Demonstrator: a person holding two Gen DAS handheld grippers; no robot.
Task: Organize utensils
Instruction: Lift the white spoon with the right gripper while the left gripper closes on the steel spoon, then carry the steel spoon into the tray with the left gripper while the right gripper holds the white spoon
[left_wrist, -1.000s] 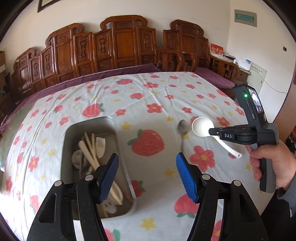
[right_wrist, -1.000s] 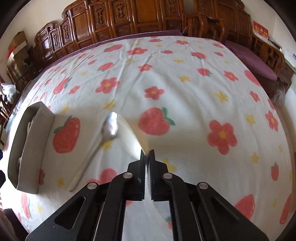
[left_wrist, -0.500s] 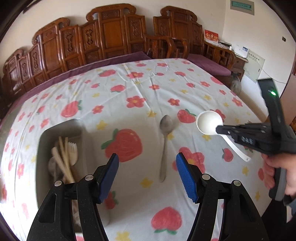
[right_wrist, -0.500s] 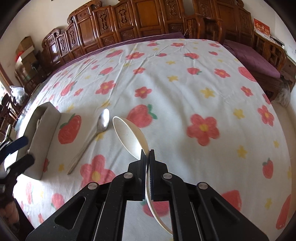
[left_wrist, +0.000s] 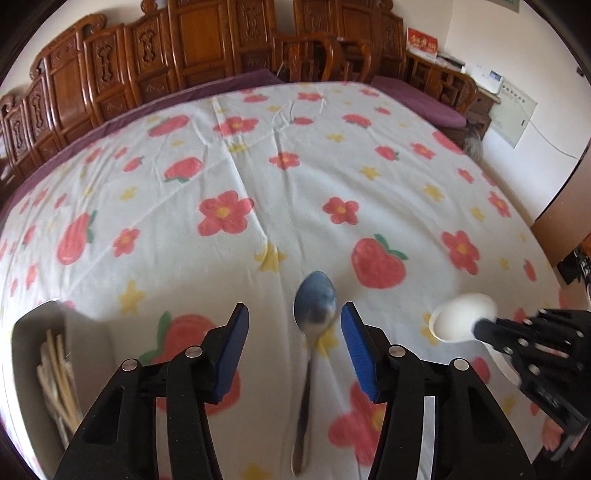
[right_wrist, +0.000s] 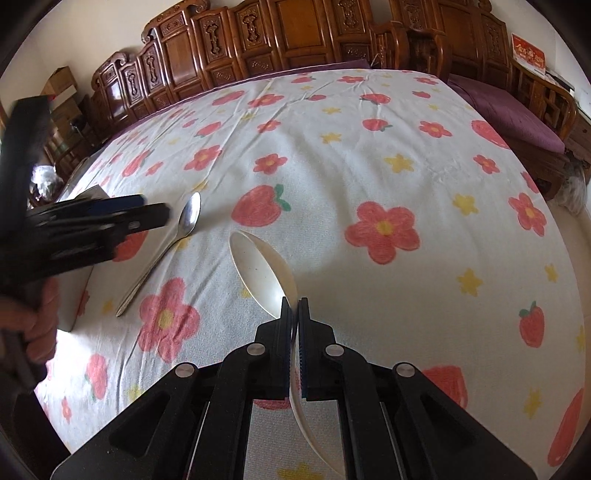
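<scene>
- My right gripper (right_wrist: 294, 314) is clenched on the white spoon (right_wrist: 264, 271): a glossy ceramic one, its deep bowl sticking out past the fingertips, its handle running back between the pads, held above the cloth (right_wrist: 369, 166).
- My left gripper (left_wrist: 291, 325) is closing, its blue pads on either side of the metal spoon (left_wrist: 314, 306) but not touching it.
- That spoon is slim and shiny and lies flat on the cloth, bowl away from me.
- The tray (left_wrist: 27, 332) of pale utensils sits at the left edge.
- A second ago my left jaws framed the tray; now they frame the metal spoon.
</scene>
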